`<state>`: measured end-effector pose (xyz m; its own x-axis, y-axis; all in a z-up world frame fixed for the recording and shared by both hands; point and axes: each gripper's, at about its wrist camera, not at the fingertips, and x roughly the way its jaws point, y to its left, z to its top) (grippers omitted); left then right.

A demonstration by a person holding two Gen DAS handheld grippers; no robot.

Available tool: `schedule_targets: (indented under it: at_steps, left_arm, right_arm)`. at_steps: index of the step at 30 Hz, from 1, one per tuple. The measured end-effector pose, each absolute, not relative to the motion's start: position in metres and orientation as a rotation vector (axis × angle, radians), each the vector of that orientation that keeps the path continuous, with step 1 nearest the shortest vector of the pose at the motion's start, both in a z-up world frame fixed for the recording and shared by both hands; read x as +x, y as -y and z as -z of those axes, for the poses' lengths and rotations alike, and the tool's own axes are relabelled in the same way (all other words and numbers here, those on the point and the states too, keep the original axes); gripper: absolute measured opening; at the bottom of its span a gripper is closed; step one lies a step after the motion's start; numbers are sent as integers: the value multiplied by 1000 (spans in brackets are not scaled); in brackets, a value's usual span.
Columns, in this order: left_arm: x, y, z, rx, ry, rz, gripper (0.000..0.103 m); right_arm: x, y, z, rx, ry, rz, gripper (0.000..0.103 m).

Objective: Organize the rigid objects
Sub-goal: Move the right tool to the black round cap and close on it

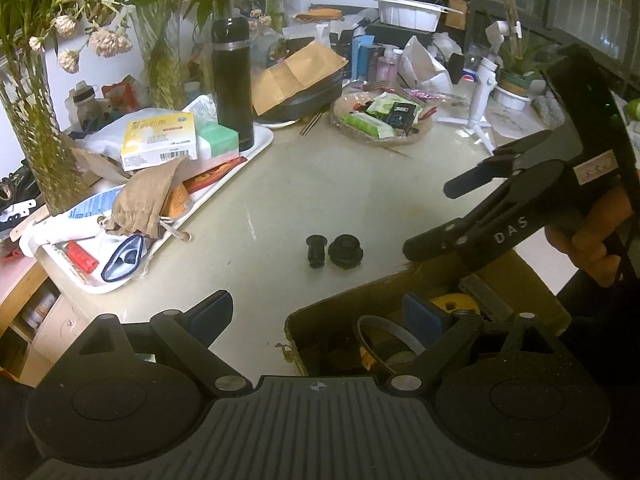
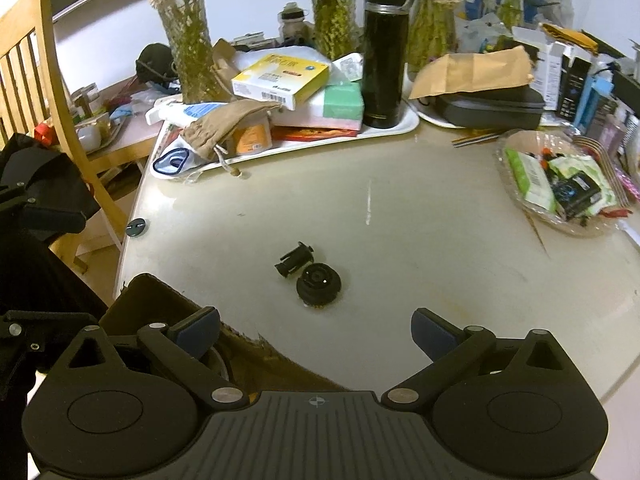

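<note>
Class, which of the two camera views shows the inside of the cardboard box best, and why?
The left wrist view. It looks down into the cardboard box, showing a yellow item and a dark ring inside. The right wrist view shows only its torn rim and dark near wall, mostly hidden behind that gripper's own body.

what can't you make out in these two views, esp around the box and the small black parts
- Box contents, left wrist view: the left gripper and right gripper cover most of it; only a ring and something yellow show.
- Box, right wrist view: the right gripper's body hides it, dark inside.
- Two black parts, one tubular, one round: too small to identify.
- Print on the yellow carton: too small to read.
</note>
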<state>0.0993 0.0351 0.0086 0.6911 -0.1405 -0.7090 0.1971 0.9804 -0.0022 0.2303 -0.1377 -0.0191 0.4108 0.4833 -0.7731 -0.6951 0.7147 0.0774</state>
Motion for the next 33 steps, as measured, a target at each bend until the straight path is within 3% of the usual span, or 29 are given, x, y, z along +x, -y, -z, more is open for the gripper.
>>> schedule_targets:
  at_steps: [33]
  left_arm:
    - [107,-46,-7,39,-786,187,93]
  right_arm:
    - [294,62,91,-403,-1072,-706,47]
